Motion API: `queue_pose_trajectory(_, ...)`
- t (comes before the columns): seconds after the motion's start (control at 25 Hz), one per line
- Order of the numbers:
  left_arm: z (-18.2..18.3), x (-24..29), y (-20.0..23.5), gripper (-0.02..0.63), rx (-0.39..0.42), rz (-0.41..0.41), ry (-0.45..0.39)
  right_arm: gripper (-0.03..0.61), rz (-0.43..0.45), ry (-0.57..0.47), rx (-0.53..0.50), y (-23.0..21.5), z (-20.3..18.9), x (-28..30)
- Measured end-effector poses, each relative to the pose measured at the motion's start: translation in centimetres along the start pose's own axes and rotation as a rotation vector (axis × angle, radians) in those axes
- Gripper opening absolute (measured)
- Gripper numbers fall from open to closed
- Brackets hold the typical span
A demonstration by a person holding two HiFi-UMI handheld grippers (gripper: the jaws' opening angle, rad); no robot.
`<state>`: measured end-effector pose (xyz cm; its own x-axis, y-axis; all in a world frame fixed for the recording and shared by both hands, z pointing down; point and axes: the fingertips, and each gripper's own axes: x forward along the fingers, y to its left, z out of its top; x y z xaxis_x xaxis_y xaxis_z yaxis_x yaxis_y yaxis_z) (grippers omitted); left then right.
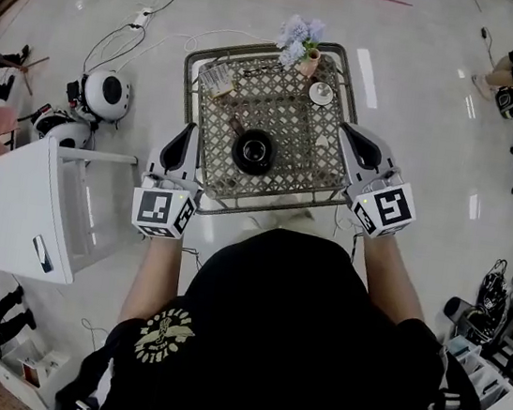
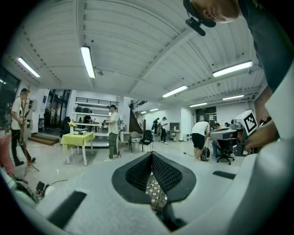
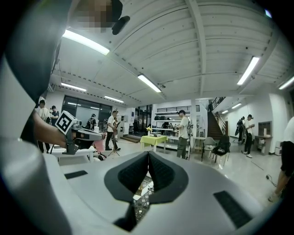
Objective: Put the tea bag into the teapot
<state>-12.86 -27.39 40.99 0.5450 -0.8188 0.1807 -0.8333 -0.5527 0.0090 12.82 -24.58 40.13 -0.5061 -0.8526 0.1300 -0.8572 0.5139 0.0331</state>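
Tabletop (image 1: 289, 109) open around central teapot (image 1: 254, 151) (vase (image 1: 307, 61) behind).

The grey two-jaw right gripper (image 3: 148, 158) has its black ribbed pads (image 3: 132, 174) pressed together, with nothing between them. Below them shows a woven lattice tabletop (image 3: 140, 204). A yellow-green clothed table (image 3: 154, 139) stands far behind.

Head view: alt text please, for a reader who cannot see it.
From above: a black teapot sits at the centre of a small lattice table. The left hand-held gripper and right hand-held gripper hang shut and empty beside its near corners. Flowers stand at its far edge.
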Motion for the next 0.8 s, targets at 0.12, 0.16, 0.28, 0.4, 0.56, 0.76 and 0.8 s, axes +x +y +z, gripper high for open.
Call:
queue_pose_trajectory(0.12,0.6,1.2,-0.2,-0.005,-0.038,0.004,-0.019,0.009,0.005,0.008,-0.003,-1.0,-0.3,0.4)
queue_pose_trajectory(0.16,0.8,1.7,-0.2,-0.005,-0.039,0.003,-0.024,0.009,0.006,0.011,-0.004,-1.4,-0.4,0.7)
queue_pose_trajectory(0.28,0.8,2.8,-0.3,-0.005,-0.033,0.002,-0.019,0.009,0.012,0.023,-0.008,-2.3,-1.2,1.5)
queue_pose_trajectory(0.4,-0.1,3.4,-0.3,-0.005,-0.029,0.013,0.010,0.009,0.014,0.045,-0.002,-3.3,-2.7,2.1)
queue_pose_trajectory(0.56,-1.0,3.8,0.1,-0.005,-0.027,0.028,0.034,0.009,0.050,0.082,-0.008,-3.8,-5.7,3.1)
queue_pose_trajectory(0.76,-1.3,4.3,0.3,-0.005,-0.024,0.037,0.051,0.011,0.082,0.116,0.020,-4.3,-10.2,3.8)
queue_pose_trajectory(0.8,-1.2,4.4,0.3,-0.005,-0.022,0.040,0.053,0.011,0.086,0.126,0.030,-4.4,-11.2,3.9)
